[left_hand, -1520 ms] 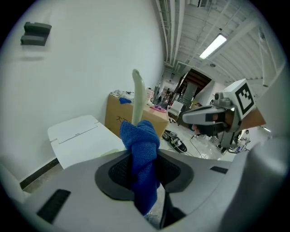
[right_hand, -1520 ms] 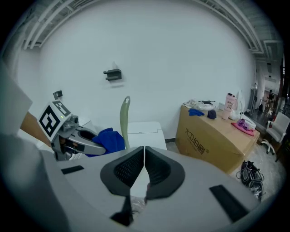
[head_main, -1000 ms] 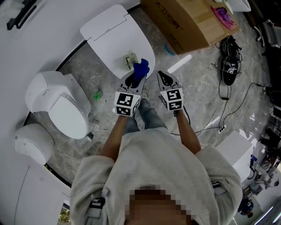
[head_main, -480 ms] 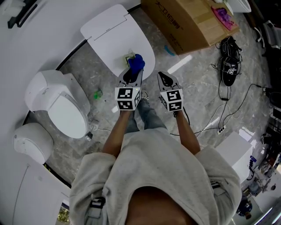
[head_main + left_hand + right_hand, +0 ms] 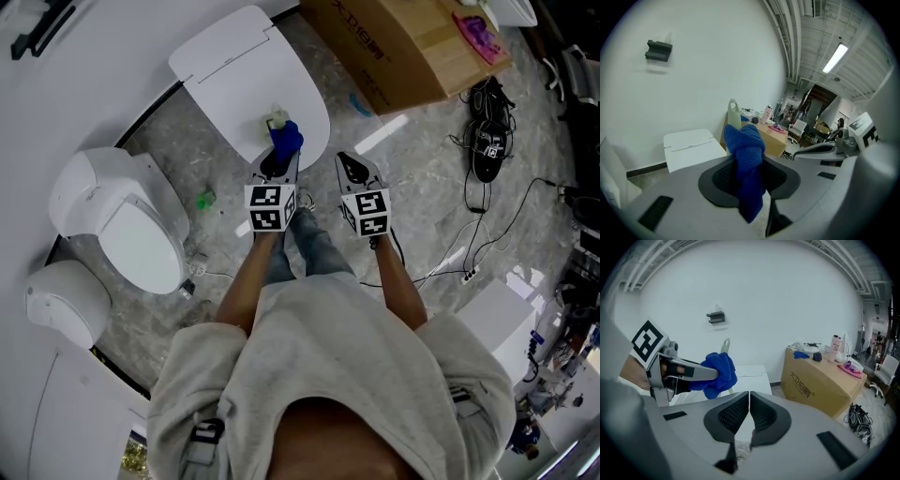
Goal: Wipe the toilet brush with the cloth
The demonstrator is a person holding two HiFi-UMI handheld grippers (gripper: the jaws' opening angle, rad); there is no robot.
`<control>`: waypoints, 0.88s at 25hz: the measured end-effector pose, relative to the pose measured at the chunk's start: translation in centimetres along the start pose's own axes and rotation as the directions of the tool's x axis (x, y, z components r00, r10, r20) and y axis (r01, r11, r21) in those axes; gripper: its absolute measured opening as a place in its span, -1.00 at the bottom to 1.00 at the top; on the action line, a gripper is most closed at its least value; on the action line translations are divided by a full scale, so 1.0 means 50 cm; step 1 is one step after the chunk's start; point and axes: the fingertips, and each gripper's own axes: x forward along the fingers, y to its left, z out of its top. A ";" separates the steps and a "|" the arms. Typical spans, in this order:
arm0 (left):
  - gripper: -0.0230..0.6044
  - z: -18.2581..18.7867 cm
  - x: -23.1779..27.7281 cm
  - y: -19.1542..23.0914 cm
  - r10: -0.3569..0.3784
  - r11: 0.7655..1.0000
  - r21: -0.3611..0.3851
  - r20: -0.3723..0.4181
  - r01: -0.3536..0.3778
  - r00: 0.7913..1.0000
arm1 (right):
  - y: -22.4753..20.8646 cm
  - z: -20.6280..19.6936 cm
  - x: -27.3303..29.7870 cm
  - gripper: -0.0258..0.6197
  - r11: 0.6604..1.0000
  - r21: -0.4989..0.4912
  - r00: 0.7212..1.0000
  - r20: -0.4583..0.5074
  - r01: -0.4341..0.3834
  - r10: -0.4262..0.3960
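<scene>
By the toilet brush (image 5: 277,120), left tongs (image 5: 281,159) pinching blue cloth (image 5: 747,150); right tongs (image 5: 748,404) pressed together, empty.

**Bright, even indoor light; heavy fisheye in the gripper views**

The scene is lit brightly and evenly from overhead. A lit ceiling strip lamp (image 5: 836,57) is seen in the left gripper view, and a pale streak of glare (image 5: 382,136) is thrown across the polished floor (image 5: 431,178) in the head view. Shadows are kept soft and short. The white wall (image 5: 778,301) is rendered almost blown out. Both gripper views are strongly bowed and are cut off by a round black vignette at the corners. The cloth (image 5: 749,150) is shown fairly sharp and saturated, while the foreground nearest each lens is softened.
</scene>
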 end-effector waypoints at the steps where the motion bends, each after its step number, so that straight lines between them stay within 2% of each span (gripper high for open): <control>1: -0.52 -0.008 0.004 0.003 0.001 1.000 0.002 -0.008 -0.001 1.000 | -0.001 -0.001 0.001 -0.82 1.000 0.000 1.000 -0.003 0.000 0.000; 7: -0.52 -0.061 0.034 0.031 0.009 1.000 0.025 -0.066 -0.007 0.998 | -0.006 -0.011 0.007 -0.82 1.000 -0.002 1.000 -0.020 -0.001 0.001; 13: -0.52 -0.106 0.068 0.052 0.010 1.000 0.016 -0.124 -0.008 0.992 | -0.015 -0.016 0.013 -0.82 1.000 -0.004 0.999 -0.036 0.002 -0.002; 22: -0.52 -0.168 0.119 0.074 0.005 1.000 0.015 -0.228 -0.002 0.974 | -0.019 -0.022 0.025 -0.82 1.000 -0.005 0.999 -0.048 -0.003 0.003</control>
